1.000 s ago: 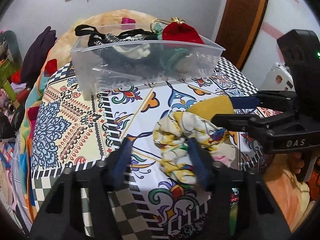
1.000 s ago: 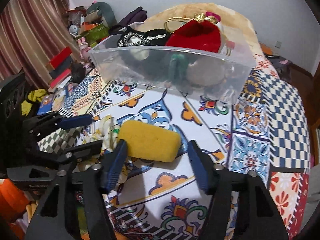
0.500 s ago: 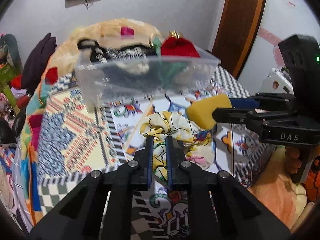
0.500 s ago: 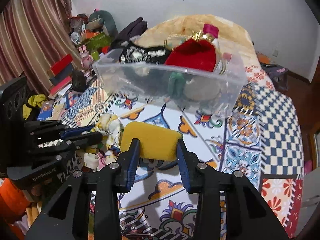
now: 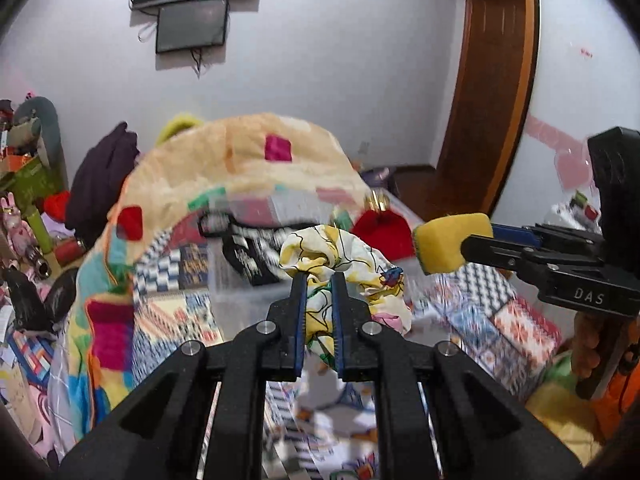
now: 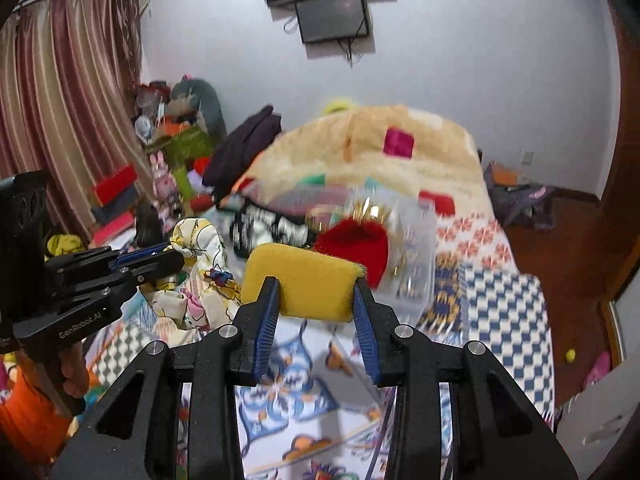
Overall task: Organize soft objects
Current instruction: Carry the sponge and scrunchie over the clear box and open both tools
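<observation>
Bedroom clutter ringed a patterned bed point(image 6: 504, 292), and on it stood a clear bin point(image 6: 416, 280) already holding a red pouch point(image 6: 354, 248) and black-and-white cloth point(image 6: 272, 228). Two pieces were left, both lifted off the bed and not yet in. At 12 o'clock in its view, the left gripper point(image 5: 320, 294) pinched a floral scrunchie point(image 5: 344, 256) shut. The right gripper point(image 6: 316, 302), level and pointing at the bin, squeezed a yellow sponge point(image 6: 300, 280) by its ends.

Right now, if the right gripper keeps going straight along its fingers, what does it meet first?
Likely the clear bin, at the red pouch just beyond the held yellow sponge. Motion blur makes depth uncertain.
</observation>
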